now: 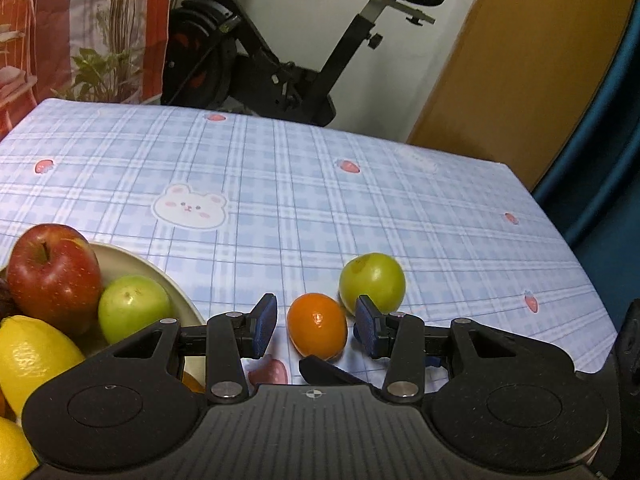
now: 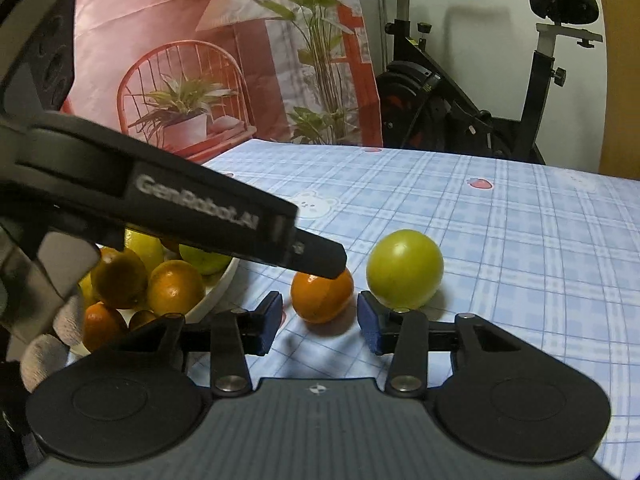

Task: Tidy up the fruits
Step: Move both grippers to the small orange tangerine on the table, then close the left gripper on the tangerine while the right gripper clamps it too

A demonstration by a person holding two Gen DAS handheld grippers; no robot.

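Note:
A small orange [image 1: 317, 326] [image 2: 322, 296] lies on the checked tablecloth, with a green fruit [image 1: 372, 282] [image 2: 405, 269] just right of it. My left gripper [image 1: 316, 330] is open, its blue pads either side of the orange, not touching. In the right wrist view the left gripper [image 2: 320, 258] reaches in from the left over the orange. My right gripper [image 2: 319, 322] is open and empty, just in front of the orange. A cream bowl [image 1: 160, 276] [image 2: 224, 284] at the left holds a red apple [image 1: 54, 276], a green fruit [image 1: 132, 306], lemons [image 1: 32, 356] and oranges [image 2: 174, 286].
The table has a blue checked cloth [image 1: 320, 200] with bear and strawberry prints. An exercise bike [image 1: 260, 52] stands beyond the far edge, a printed curtain [image 2: 200, 60] at the back left and a wooden door [image 1: 520, 72] at the right.

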